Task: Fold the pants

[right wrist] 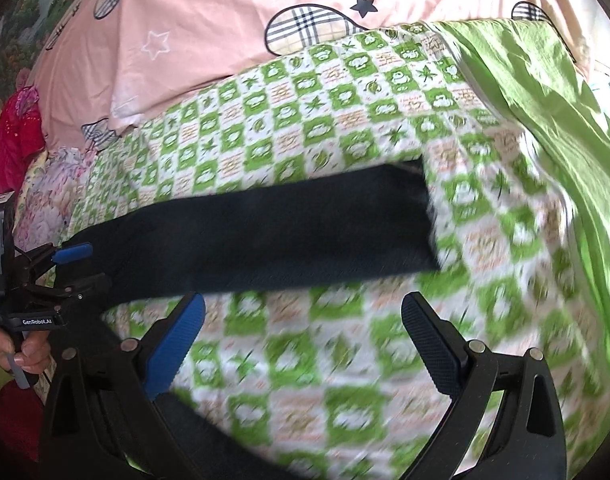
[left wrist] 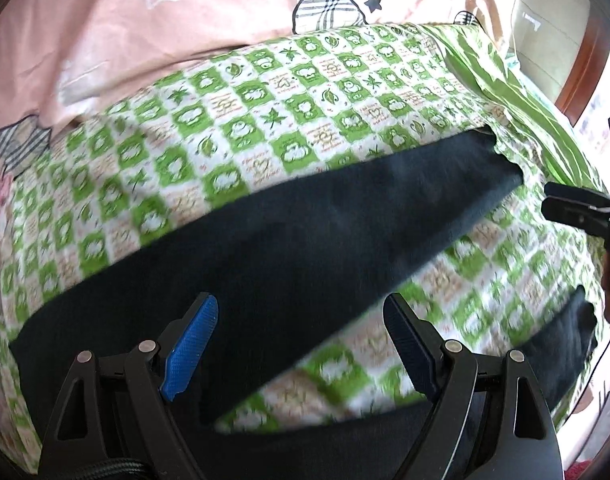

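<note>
One pants (left wrist: 305,216); two legs spread; two tongs (left wrist: 301,340) (right wrist: 303,338) agape.

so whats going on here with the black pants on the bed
A person holds a two-finger gripper in each hand over dark pants spread on a green checked bedsheet, legs apart in a V. The left gripper and the right gripper are both open and hold nothing. The left one hovers near the waist end, the right one above the sheet between the legs. No fold shows yet.
</note>
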